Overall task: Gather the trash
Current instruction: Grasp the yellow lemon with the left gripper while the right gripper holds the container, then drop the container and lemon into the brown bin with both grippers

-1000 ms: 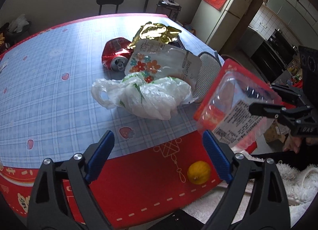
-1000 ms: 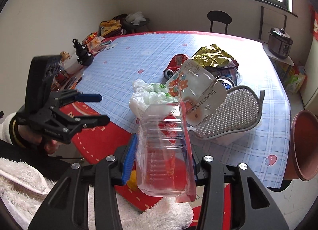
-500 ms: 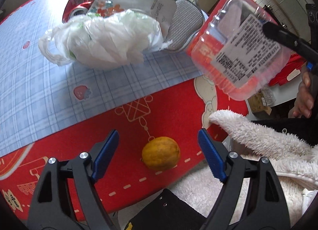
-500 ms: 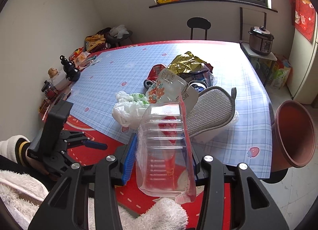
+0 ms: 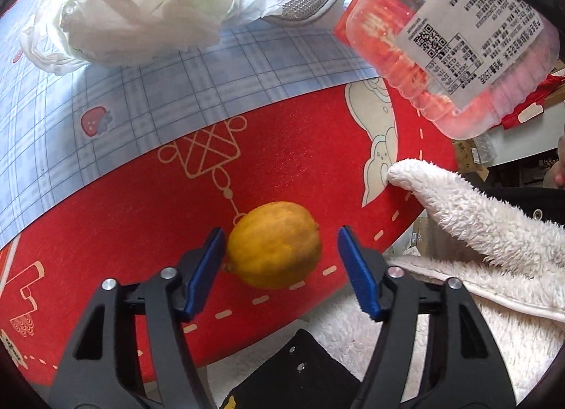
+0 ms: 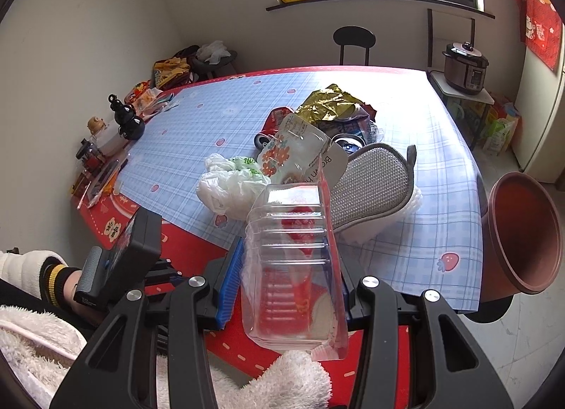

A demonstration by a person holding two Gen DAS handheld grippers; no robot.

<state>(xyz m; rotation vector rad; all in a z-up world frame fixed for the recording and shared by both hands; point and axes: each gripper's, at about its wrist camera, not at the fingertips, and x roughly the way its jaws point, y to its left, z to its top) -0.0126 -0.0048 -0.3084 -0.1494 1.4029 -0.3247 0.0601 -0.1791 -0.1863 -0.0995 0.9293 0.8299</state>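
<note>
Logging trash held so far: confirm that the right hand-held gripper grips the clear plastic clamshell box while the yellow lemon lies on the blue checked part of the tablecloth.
Wrong spot: the yellow lemon lies on the tablecloth's red border, as the left wrist view shows. The right hand-held gripper does grip the clear plastic clamshell box.

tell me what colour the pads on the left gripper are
Blue pads on black arms, clearest in the left wrist view.

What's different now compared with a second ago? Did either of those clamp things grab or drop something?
The left gripper has come down over the lemon at the table's red edge. Its jaws have just been closing and now straddle the lemon, one pad touching or nearly touching, the other clear, so no grip yet. The right gripper stayed clamped on the clear plastic container. The trash pile is unchanged.
</note>
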